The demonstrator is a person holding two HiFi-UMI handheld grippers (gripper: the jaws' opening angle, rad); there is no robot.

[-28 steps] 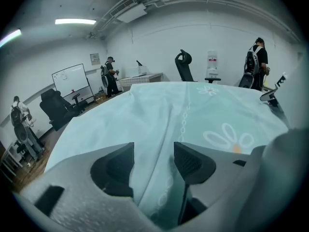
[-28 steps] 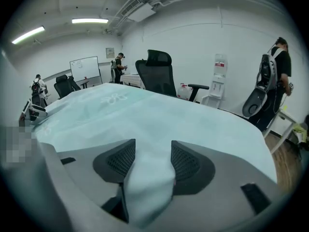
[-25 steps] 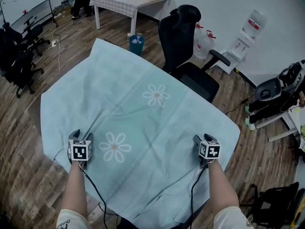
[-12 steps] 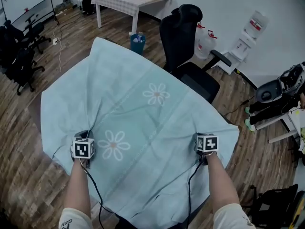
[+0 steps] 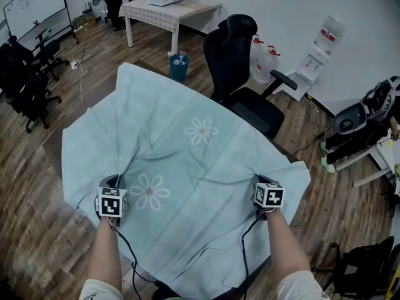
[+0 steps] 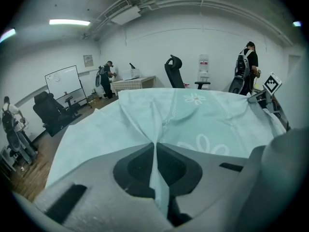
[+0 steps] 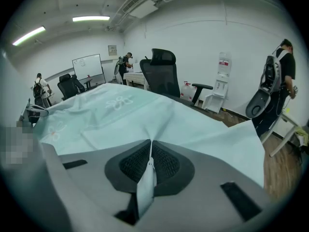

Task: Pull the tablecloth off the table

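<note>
Two pinches set: left gripper (image 5: 114, 181) clamped tight on a fold of tablecloth (image 5: 187, 149), right gripper (image 5: 262, 182) likewise. Spread over the table (image 5: 55, 144), tented at both grips. Grasping apparently done; next, haul back evenly toward the body.

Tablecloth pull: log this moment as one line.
left gripper: shut on tablecloth | right gripper: shut on tablecloth | tablecloth: spread out, puckered at both grips

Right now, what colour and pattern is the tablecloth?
The tablecloth is pale mint-blue with white daisy-like flower outlines, and it shows best in the head view.
</note>
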